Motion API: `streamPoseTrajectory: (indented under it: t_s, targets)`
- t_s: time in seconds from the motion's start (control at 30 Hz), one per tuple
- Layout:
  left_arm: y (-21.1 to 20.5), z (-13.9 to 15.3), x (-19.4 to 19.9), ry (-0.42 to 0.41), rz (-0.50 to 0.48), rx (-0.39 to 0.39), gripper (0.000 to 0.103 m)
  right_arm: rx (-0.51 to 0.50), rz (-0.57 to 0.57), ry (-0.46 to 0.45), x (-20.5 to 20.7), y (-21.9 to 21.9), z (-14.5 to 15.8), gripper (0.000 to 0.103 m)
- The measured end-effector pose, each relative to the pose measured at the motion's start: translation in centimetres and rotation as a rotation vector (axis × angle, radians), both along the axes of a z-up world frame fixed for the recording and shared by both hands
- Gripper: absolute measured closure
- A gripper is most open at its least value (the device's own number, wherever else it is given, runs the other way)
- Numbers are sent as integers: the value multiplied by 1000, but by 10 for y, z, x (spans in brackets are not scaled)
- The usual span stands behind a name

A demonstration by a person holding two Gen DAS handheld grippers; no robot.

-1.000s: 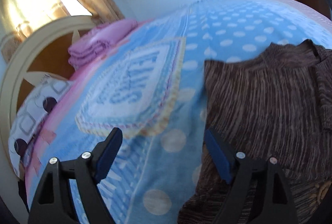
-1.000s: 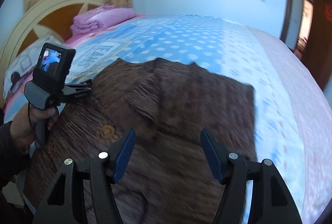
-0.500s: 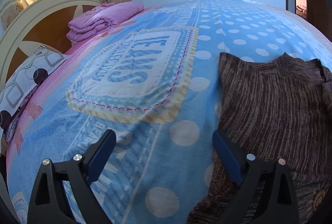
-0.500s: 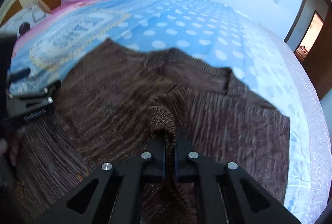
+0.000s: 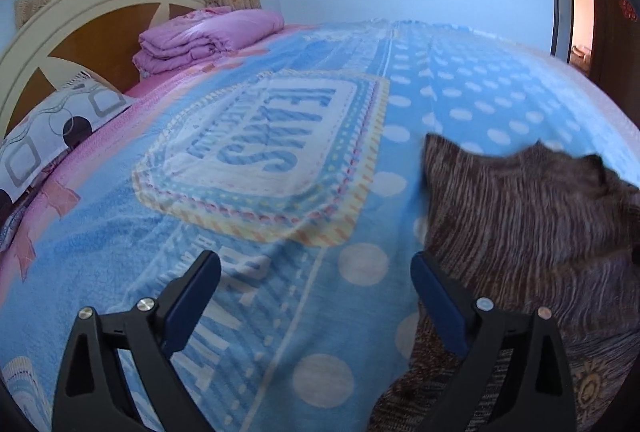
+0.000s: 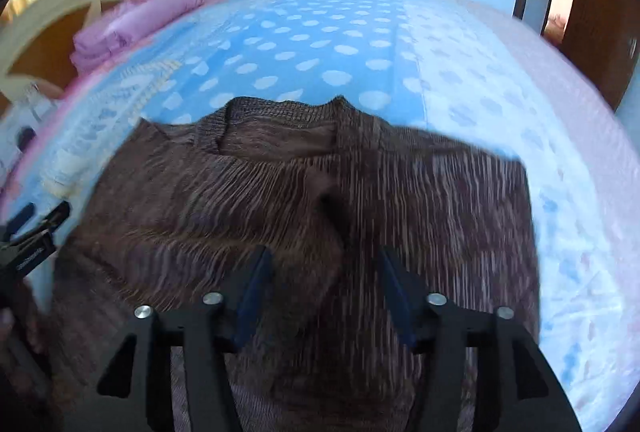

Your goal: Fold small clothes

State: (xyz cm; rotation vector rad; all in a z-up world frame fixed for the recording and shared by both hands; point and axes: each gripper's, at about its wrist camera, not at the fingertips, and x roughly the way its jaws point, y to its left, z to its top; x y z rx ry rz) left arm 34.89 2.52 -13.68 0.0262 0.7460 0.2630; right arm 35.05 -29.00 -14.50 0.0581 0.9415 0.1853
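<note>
Sweater [image 6: 304,216]: brown knit, flat on blanket [image 5: 280,191], collar far side, one sleeve folded across chest. Right gripper [image 6: 324,296] above chest, fingers parted, empty. Left gripper [image 5: 316,296] off sweater's edge, parted, empty. Risk: loose knit snagging, folded sleeve dragged askew

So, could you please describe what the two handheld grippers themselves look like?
Both match: the left gripper and right gripper have matte black angular frames with triangular cut-outs and round silver screw heads. Their fingers carry flat dark blue pads. No cables or sleeves show.
</note>
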Motion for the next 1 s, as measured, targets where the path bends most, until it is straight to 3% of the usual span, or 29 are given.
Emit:
streamPoseTrajectory:
  t_s: [0.1,0.2,0.33,0.43,0.47,0.5,0.53,0.6,0.73,0.8,0.83,0.87,0.9,0.93,1.0]
  targets:
    - [-7,16,10,-44,-46,59,4,43,17,-27,-22,-9,8,46]
    - [-24,23,36,-31,-112,90,4,130,52,-3,-35,-12,8,46]
    - [-55,15,74,15,-194,142,4,97,92,34,-45,6,-3,47]
    - [-76,-2,100,58,-200,247,4,19,88,5,-48,12,-11,58]
    - [-79,-10,108,87,-185,291,4,8,94,-7,-49,14,-10,73]
    - [-80,-19,115,125,-161,338,4,11,103,-11,-49,15,-8,98]
    - [-76,-30,123,177,-121,368,1,15,111,-19,-49,17,-5,100]
    - [-60,-29,129,183,-56,316,0,-5,120,-70,-52,20,7,100]
    - [-51,-30,124,171,-15,346,0,1,118,-102,-50,19,22,100]
    - [-53,-31,122,161,1,369,0,0,117,-61,-40,15,18,98]
    - [-55,-31,122,157,16,381,0,-13,94,-55,-36,9,16,91]
    - [-54,-31,123,157,24,384,0,-18,65,-51,-30,2,16,61]
    - [-54,-31,123,157,28,387,0,21,45,-47,-24,-6,16,41]
    - [-54,-31,124,155,39,389,0,71,34,-41,-17,-13,17,42]
    - [-52,-31,123,155,55,385,0,57,28,-25,2,-14,16,42]
